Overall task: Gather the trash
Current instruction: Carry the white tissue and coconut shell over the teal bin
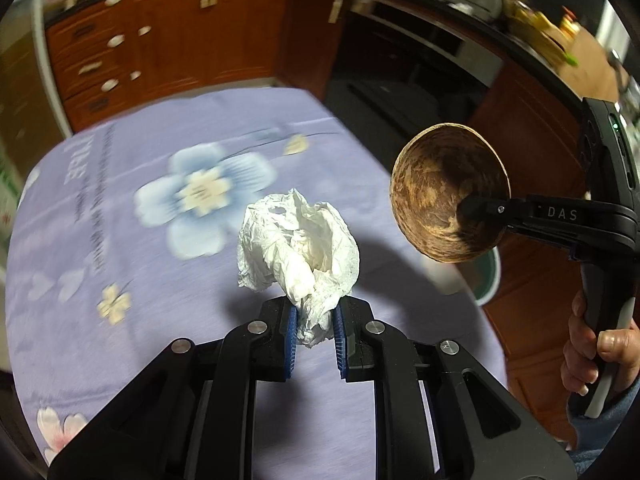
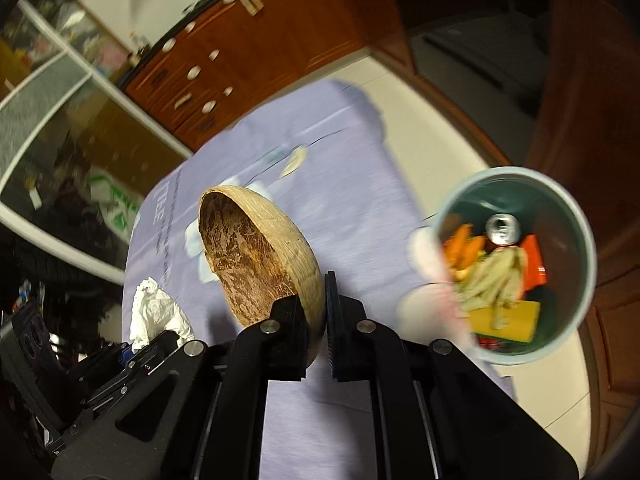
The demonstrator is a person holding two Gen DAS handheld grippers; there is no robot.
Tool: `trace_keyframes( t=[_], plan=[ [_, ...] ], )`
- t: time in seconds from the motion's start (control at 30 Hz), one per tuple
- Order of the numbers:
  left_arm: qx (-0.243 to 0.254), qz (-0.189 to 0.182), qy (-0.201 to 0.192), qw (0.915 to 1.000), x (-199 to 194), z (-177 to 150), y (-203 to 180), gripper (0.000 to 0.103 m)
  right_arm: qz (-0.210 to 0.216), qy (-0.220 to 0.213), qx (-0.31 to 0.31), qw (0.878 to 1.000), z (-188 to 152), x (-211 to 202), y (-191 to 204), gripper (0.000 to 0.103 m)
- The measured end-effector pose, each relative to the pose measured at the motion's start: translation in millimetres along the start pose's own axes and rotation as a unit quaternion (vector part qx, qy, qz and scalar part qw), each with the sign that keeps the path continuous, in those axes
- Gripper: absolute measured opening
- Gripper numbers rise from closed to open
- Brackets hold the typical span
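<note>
The left gripper (image 1: 315, 332) is clamped on the lower tail of a crumpled white tissue (image 1: 298, 248), its blue pads (image 1: 293, 332) pressing the paper from both sides. The tissue stands above the jaws like a loose puff, lifted clear over a table covered in a lilac cloth (image 1: 132, 264) printed with pale blue and cream flowers.

The right gripper (image 2: 318, 312), held in a person's hand (image 1: 596, 350), is closed on the rim of a coconut shell half (image 2: 256, 252), one finger inside the hollow and one outside. The shell is tilted on edge, also raised above the cloth. Its inside is dark brown and mottled, its outside pale tan and fibrous.

Past the right edge of the table, low on the floor, stands a round bin (image 2: 576, 216), pale blue-grey outside and dark teal inside. It already holds a drinks can (image 2: 502, 230), orange peel, and red and yellow packets.

The step in hand appears to be carrying both pieces of trash to the bin. To do it well, bring each gripper squarely over the bin's mouth before letting go. The tissue is light and may drift or cling to the pads, so release it low. The shell is hard and heavier; drop it from close in so it does not bounce off the rim.
</note>
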State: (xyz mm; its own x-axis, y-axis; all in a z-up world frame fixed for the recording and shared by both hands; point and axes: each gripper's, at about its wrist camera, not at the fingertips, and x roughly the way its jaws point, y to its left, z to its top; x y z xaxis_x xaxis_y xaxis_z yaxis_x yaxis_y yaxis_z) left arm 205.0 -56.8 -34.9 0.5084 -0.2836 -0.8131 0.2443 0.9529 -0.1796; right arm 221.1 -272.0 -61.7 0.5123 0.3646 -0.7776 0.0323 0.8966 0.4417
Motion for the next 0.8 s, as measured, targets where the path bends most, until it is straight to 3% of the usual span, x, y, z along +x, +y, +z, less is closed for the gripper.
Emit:
trace_keyframes(
  t=[0.43,0.8],
  plan=[
    [0.089,-0.021,0.027,0.9954,40.2,24.8,-113.1,0.016,-0.018,-0.042,0.096,0.994,-4.7,-53.8,-133.8,0.007],
    [0.133,-0.045,0.064,0.9881,86.1,29.6,-183.4,0.016,-0.055,-0.046,0.137,0.988,-17.6,-67.5,-204.4,0.008]
  ],
)
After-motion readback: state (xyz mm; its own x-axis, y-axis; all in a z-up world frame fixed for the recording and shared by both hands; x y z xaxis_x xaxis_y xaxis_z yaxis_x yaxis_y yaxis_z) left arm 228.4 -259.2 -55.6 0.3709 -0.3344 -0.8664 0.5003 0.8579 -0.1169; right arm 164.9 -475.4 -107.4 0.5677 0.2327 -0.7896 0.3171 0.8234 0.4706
